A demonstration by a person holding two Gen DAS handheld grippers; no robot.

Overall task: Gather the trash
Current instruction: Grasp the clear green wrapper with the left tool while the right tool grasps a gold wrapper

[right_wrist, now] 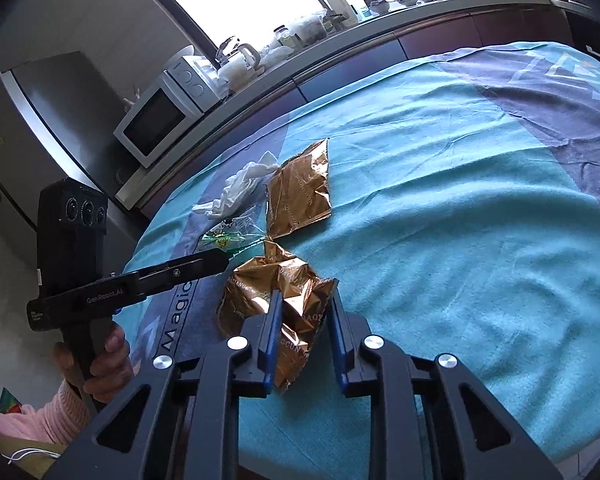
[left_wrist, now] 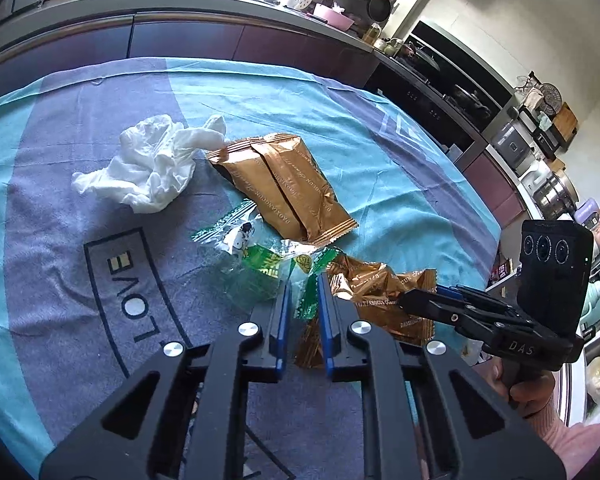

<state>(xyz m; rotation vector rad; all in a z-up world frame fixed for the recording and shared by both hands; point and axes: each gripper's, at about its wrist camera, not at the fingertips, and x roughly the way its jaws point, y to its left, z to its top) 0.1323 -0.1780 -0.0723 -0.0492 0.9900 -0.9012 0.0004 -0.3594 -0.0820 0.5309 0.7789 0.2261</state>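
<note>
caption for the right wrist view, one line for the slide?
Right gripper closed on a crumpled gold foil wrapper lying on the teal-and-purple tablecloth, left gripper alongside.

Surface: table under a teal and grey-purple cloth [left_wrist: 380, 152], printed "LOVE" near the left side, "Magic" on the near edge in the right wrist view. Cloth is wrinkled.

Lying on it:
- crumpled white tissue [left_wrist: 148, 168], far left, touching the corner of the flat gold wrapper [left_wrist: 284, 188]
- flat gold wrapper, roughly centre, angled
- clear wrapper with green print [left_wrist: 256, 268], just in front of it, overlapping its near end
- crumpled gold wrapper [left_wrist: 380, 296], right of the green one, touching it; also seen at [right_wrist: 284, 292]

Right part of the cloth is bare.
</note>
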